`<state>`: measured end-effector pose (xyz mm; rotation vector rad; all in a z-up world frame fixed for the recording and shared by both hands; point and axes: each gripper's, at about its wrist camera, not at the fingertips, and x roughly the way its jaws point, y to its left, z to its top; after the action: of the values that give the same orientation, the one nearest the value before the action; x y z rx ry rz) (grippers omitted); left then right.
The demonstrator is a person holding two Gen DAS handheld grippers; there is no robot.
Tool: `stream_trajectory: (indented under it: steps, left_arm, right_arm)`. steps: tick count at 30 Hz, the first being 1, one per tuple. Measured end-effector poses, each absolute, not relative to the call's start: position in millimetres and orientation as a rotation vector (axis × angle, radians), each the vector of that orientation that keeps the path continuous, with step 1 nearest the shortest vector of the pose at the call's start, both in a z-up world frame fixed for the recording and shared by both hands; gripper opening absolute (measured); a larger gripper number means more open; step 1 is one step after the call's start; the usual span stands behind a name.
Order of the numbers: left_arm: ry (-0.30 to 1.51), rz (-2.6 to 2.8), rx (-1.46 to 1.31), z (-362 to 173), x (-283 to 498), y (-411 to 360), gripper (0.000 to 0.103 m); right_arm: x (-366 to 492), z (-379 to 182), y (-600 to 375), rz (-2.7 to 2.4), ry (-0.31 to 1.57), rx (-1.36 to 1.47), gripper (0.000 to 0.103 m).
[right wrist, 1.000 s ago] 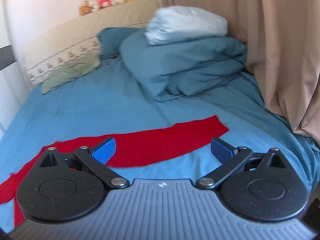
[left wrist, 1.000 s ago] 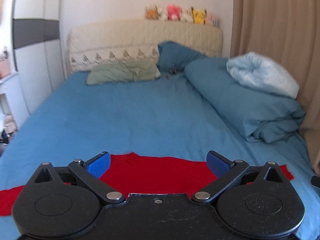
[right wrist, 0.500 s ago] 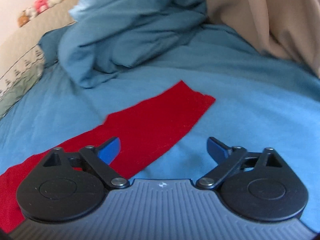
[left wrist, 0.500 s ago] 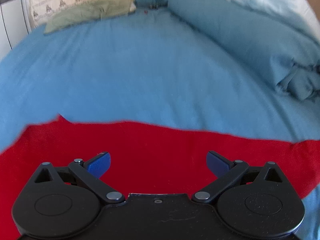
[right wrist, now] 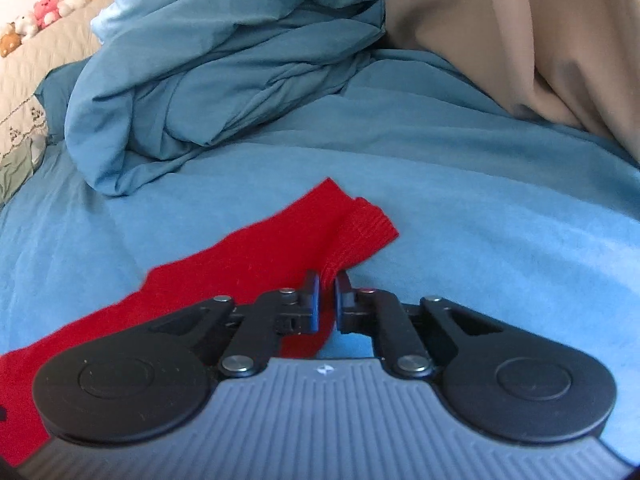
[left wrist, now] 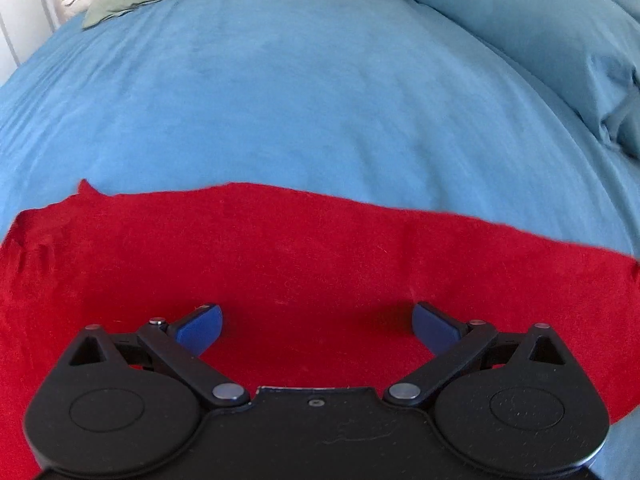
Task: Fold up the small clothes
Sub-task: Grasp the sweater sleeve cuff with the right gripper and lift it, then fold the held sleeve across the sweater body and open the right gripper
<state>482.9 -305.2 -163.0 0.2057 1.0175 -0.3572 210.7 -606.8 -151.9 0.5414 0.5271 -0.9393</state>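
The red garment (left wrist: 320,264) lies spread flat across the near part of the bed (left wrist: 304,92), a long strip running from 9 o'clock to 3 o'clock in the left wrist view. No fold shows in it yet, so the task looks to be at its very start.

The right gripper (right wrist: 328,300) has its jaws clenched on the garment's end, a ribbed cuff-like edge that bunches up just beyond them toward 12 o'clock. The left gripper (left wrist: 316,324) hovers low over the middle of the cloth with its jaws released and wide apart, gripping nothing; whether they touch the fabric cannot be told.

What seems left is nearly everything: the left side has to take hold, the end has to be carried over, and the folds made and flattened. The heaped duvet (right wrist: 224,80) at 11 o'clock in the right view lies well apart from the work.
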Motion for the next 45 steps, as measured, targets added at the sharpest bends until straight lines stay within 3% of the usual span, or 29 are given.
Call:
stream_trajectory:
  steps: [9, 14, 17, 20, 24, 30, 32, 33, 34, 36, 41, 43, 45]
  left_arm:
    - [0.991, -0.26, 0.147, -91.7, 496.1, -233.2, 0.101]
    - [0.887, -0.2, 0.17, -54.1, 488.0, -162.4, 0.102]
    - [0.911, -0.11, 0.159, -45.5, 485.1, -108.8, 0.103]
    - [0.945, -0.039, 0.099, -49.6, 478.4, -50.3, 0.102]
    - [0.972, 0.028, 0.048, -69.2, 463.6, 12.3, 0.102]
    - [1.045, 0.026, -0.047, -97.9, 449.0, 53.9, 0.102]
    - [1.053, 0.0, -0.089, -100.8, 452.3, 58.4, 0.102]
    - [1.056, -0.014, -0.108, -102.5, 455.0, 62.6, 0.102]
    - [1.061, -0.028, -0.125, -103.3, 457.5, 62.1, 0.102]
    - [1.072, -0.061, -0.166, -103.5, 460.5, 59.3, 0.102]
    - [1.087, -0.168, -0.229, -107.4, 458.0, 24.8, 0.099]
    - [1.076, -0.18, -0.228, -109.4, 455.8, 7.3, 0.092]
    - [1.061, -0.183, -0.219, -113.9, 456.2, -7.9, 0.086]
  right_arm:
    - [256.7, -41.3, -556.2, -0.73, 0.423, 0.489, 0.022]
    - [317.0, 22.9, -477.1, -0.474, 0.368, 0.492, 0.022]
    - [361.2, 33.9, -408.8, -0.236, 0.384, 0.471, 0.022]
    - [396.2, 11.1, -330.1, 0.002, 0.421, 0.4, 0.022]
    - [425.7, -61.8, -237.0, 0.184, 0.548, 0.357, 0.022]
    - [422.1, -159.7, -157.5, 0.22, 0.734, 0.257, 0.022]
    - [413.5, -165.3, -149.6, 0.231, 0.726, 0.214, 0.028]
    - [408.9, -164.9, -148.4, 0.236, 0.717, 0.193, 0.037]
    - [404.1, -163.2, -146.7, 0.245, 0.715, 0.165, 0.058]
    - [406.8, -154.0, -148.2, 0.247, 0.704, 0.118, 0.075]
    - [390.0, -120.0, -164.8, 0.161, 0.694, 0.051, 0.087]
    - [376.9, -110.0, -183.5, 0.084, 0.689, 0.022, 0.102]
    - [359.9, -105.5, -205.3, -0.008, 0.674, 0.006, 0.103]
